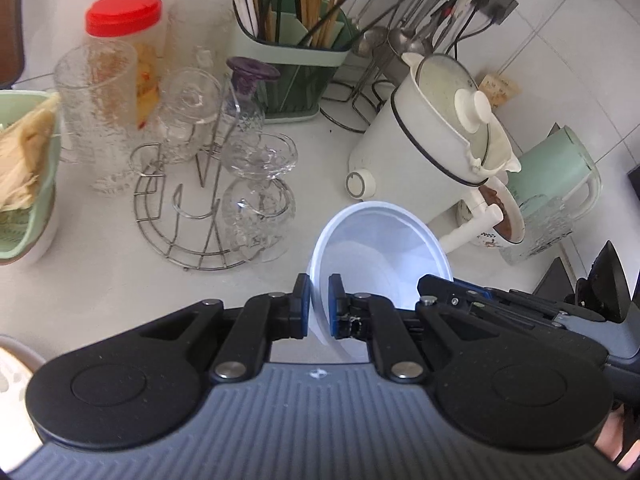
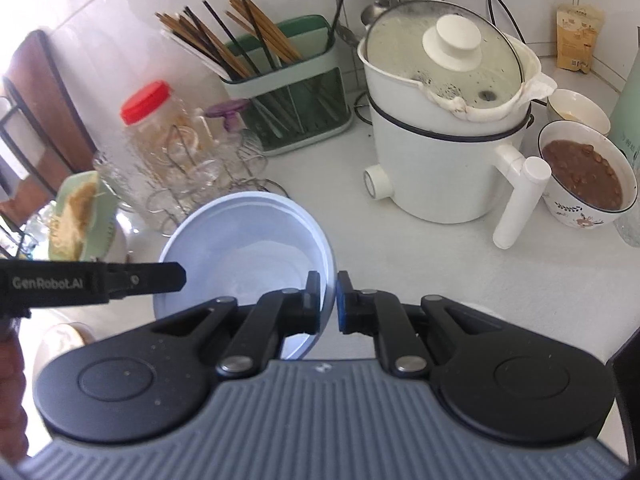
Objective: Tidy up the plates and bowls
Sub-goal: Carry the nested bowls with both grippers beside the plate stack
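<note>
Gripping opposite sides of one white plastic bowl (image 1: 380, 252), both grippers have its thin rim pinched between their blue pads. The left gripper (image 1: 319, 305) has its fingers drawn narrow on the near-left part of the rim, one pad inside the bowl and one outside. The right gripper (image 2: 328, 301) clamps the rim at the bowl's right edge in the same way, its fingers nearly together with only the wall between them. The bowl is tilted, its open mouth turned up and forward of the fingertips, and it appears to be held above the white counter (image 1: 100, 288), though contact underneath cannot be told.

Ahead and to the left of the left fingers stands a wire glass rack (image 1: 188, 216) with clear glasses on it. Farther ahead is a green cutlery caddy (image 1: 296, 68) full of chopsticks, and left of that a red-lidded jar (image 1: 128, 40).

Ahead and to the right of the right fingers sits a white electric pot (image 2: 444, 148) with a glass lid. Just right of its handle is a patterned bowl (image 2: 584, 176) holding brown food.
</note>
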`<action>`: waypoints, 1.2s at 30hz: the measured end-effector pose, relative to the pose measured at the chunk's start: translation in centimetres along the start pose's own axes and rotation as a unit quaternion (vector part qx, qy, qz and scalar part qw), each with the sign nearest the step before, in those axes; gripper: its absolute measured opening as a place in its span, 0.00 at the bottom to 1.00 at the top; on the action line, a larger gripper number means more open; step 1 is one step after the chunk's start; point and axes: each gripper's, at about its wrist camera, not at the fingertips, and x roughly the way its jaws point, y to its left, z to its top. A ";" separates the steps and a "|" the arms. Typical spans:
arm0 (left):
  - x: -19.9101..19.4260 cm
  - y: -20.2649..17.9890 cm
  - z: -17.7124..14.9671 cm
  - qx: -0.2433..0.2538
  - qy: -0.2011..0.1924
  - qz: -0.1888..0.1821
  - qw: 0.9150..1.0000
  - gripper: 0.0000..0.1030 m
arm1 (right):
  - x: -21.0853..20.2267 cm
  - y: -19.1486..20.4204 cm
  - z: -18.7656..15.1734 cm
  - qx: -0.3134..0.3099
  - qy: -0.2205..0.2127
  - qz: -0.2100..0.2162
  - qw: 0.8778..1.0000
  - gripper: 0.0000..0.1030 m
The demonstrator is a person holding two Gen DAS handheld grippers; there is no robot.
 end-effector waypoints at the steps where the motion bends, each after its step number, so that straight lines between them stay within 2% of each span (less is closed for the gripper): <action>1: -0.4 0.2 -0.2 -0.002 -0.002 0.000 1.000 0.11 | -0.3 0.3 -0.1 -0.002 0.000 0.002 1.000 0.11; 7: -3.1 1.3 -1.1 -0.016 -0.030 -0.009 0.999 0.11 | -1.6 1.4 -0.2 -0.001 -0.002 0.022 1.000 0.11; 17: -6.7 2.4 -3.3 -0.032 -0.058 0.020 0.998 0.11 | -2.8 3.7 -1.0 -0.022 -0.012 0.056 0.998 0.11; 27: -7.9 5.0 -7.0 -0.095 -0.046 0.069 0.992 0.11 | -1.2 6.0 -2.8 -0.050 0.042 0.102 0.993 0.11; 36: -7.3 7.4 -9.1 -0.134 -0.024 0.090 0.987 0.11 | 0.6 7.6 -4.1 -0.075 0.080 0.122 0.986 0.12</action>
